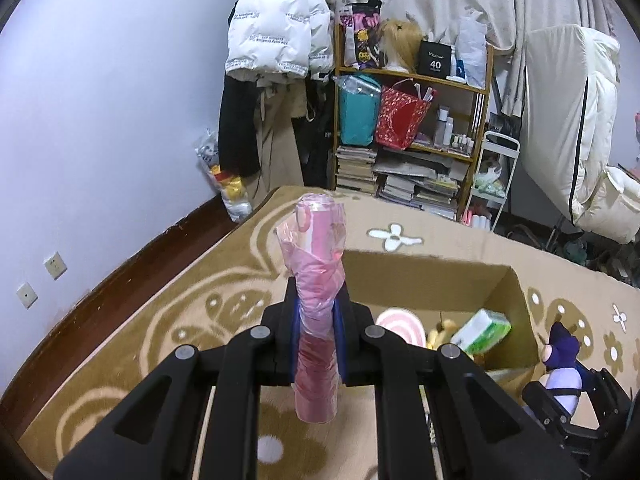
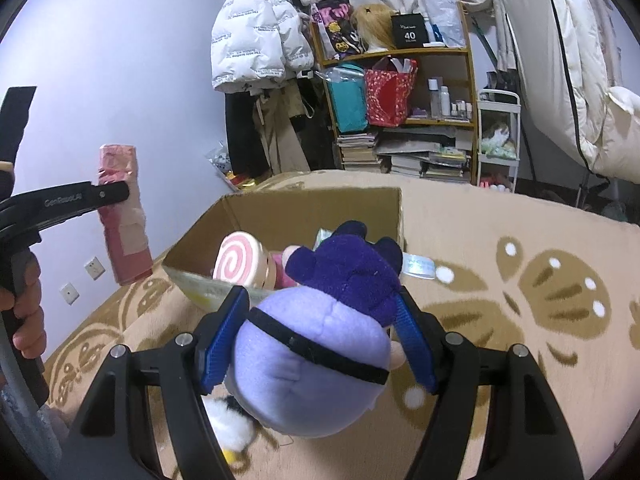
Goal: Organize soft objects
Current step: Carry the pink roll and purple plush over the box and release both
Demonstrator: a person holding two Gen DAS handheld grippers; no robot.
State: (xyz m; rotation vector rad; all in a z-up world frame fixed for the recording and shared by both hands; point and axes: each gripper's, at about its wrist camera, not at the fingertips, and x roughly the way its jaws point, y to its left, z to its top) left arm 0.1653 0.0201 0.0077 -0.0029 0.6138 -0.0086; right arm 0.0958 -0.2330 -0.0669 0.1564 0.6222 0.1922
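A pink roll of thin crinkled plastic bags (image 1: 318,312) is standing upright between the blue pads of the left gripper (image 1: 317,320), whose jaws are pressing together on its middle, so the roll is hanging above the beige flower-patterned blanket (image 1: 168,312). The right gripper (image 2: 320,336) is pinching a soft plush toy with a lilac body and dark purple head (image 2: 320,360), its blue pads squeezing the toy's sides, and a black band is crossing the lilac part. Just beyond both is sitting an open brown cardboard box (image 2: 288,208) on the blanket, holding a round pink-and-white swirl plush (image 2: 240,264) and a green-and-white packet (image 1: 482,330), possibly tissues, though the print is too blurred to read. In the right wrist view a person's hand (image 2: 26,312) is gripping the left gripper's handle. Behind the bed are standing a wooden shelf (image 1: 412,76) of bags and books and a white puffer jacket (image 1: 276,24).
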